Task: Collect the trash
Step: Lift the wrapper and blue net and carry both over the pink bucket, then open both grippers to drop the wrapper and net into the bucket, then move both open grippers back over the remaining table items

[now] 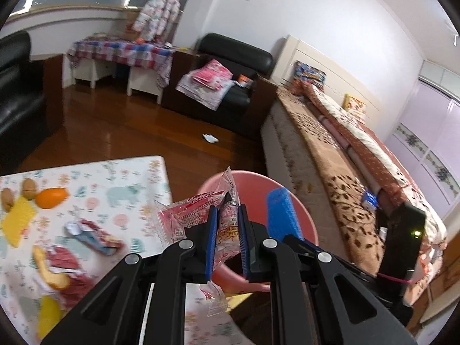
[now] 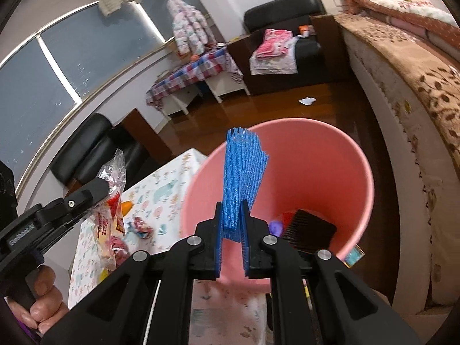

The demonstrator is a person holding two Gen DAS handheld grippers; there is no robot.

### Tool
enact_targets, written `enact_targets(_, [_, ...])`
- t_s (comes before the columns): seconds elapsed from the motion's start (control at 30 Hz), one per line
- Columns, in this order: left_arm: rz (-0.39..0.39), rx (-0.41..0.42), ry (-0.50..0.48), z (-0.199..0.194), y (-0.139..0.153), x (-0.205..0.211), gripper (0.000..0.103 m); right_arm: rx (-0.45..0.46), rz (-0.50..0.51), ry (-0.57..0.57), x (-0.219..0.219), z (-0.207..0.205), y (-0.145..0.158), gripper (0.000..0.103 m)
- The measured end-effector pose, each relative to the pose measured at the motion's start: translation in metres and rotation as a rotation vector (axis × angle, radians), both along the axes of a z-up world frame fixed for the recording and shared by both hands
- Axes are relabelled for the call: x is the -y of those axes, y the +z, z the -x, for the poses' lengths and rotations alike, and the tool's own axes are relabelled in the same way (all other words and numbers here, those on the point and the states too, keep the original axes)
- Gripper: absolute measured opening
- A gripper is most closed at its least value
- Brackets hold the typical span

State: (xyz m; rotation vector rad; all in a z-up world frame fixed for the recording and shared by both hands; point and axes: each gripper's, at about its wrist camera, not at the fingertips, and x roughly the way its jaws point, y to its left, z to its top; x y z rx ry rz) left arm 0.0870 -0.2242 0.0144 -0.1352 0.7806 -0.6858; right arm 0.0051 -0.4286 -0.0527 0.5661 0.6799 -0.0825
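Note:
My left gripper (image 1: 227,210) is shut on a crumpled clear and red snack wrapper (image 1: 198,215), held at the near rim of a pink bin (image 1: 304,218). My right gripper (image 2: 232,204) is shut on a strip of blue foam net (image 2: 243,169), which stands upright over the mouth of the pink bin (image 2: 316,155). The blue foam net (image 1: 283,212) also shows at the right in the left wrist view. In the right wrist view the left gripper (image 2: 100,189) with its wrapper (image 2: 113,184) sits at the left. The bin holds a black comb-like item (image 2: 309,230) and other scraps.
A table with an animal-print cloth (image 1: 129,178) lies left of the bin, carrying wrappers (image 1: 95,235), orange peel (image 1: 51,198), nut shells (image 1: 28,188) and a yellow piece (image 1: 18,221). A bed (image 1: 330,172) runs along the right. White paper (image 1: 210,138) lies on the wooden floor.

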Motion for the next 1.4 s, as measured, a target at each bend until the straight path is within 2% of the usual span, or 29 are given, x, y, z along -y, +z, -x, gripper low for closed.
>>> enact_targets(0.2, [0.026,-0.061,-0.068,-0.009,-0.007,0.029,0.014,-0.025,-0.007,-0.023,0.012,-0.001,-0.011,0.011])
enact_targets(0.37, [0.023,-0.121,-0.068,-0.023,-0.018,0.048,0.015,-0.05,-0.02,-0.006,0.017,-0.004,-0.018,0.011])
enact_targets(0.53, [0.014,-0.158,-0.06,-0.032,-0.027,0.059,0.022,-0.082,-0.056,0.003,0.024,-0.007,-0.027,0.012])
enact_targets(0.57, [0.014,-0.166,-0.055,-0.033,-0.029,0.061,0.023,-0.086,-0.062,0.0,0.026,-0.006,-0.029,0.016])
enact_targets(0.6, [0.014,-0.17,-0.056,-0.033,-0.03,0.06,0.025,-0.084,-0.065,-0.001,0.028,-0.006,-0.03,0.024])
enact_targets(0.67, [0.009,-0.182,-0.056,-0.034,-0.031,0.063,0.029,-0.076,-0.07,-0.005,0.03,-0.004,-0.03,0.031])
enact_targets(0.97, [0.001,-0.131,-0.043,-0.021,-0.015,0.062,0.037,-0.049,-0.063,-0.005,0.033,0.01,-0.025,0.035])
enact_targets(1.17, [-0.014,-0.123,-0.008,0.0,-0.007,0.042,0.039,0.0,-0.046,0.031,0.019,0.02,-0.007,0.035])
enact_targets(1.27, [-0.053,-0.095,0.012,0.017,-0.002,0.028,0.04,0.031,-0.028,0.057,0.008,0.027,0.003,0.035])
enact_targets(1.4, [-0.066,-0.086,0.033,0.032,0.003,0.004,0.041,0.06,-0.011,0.087,-0.007,0.034,0.014,0.035])
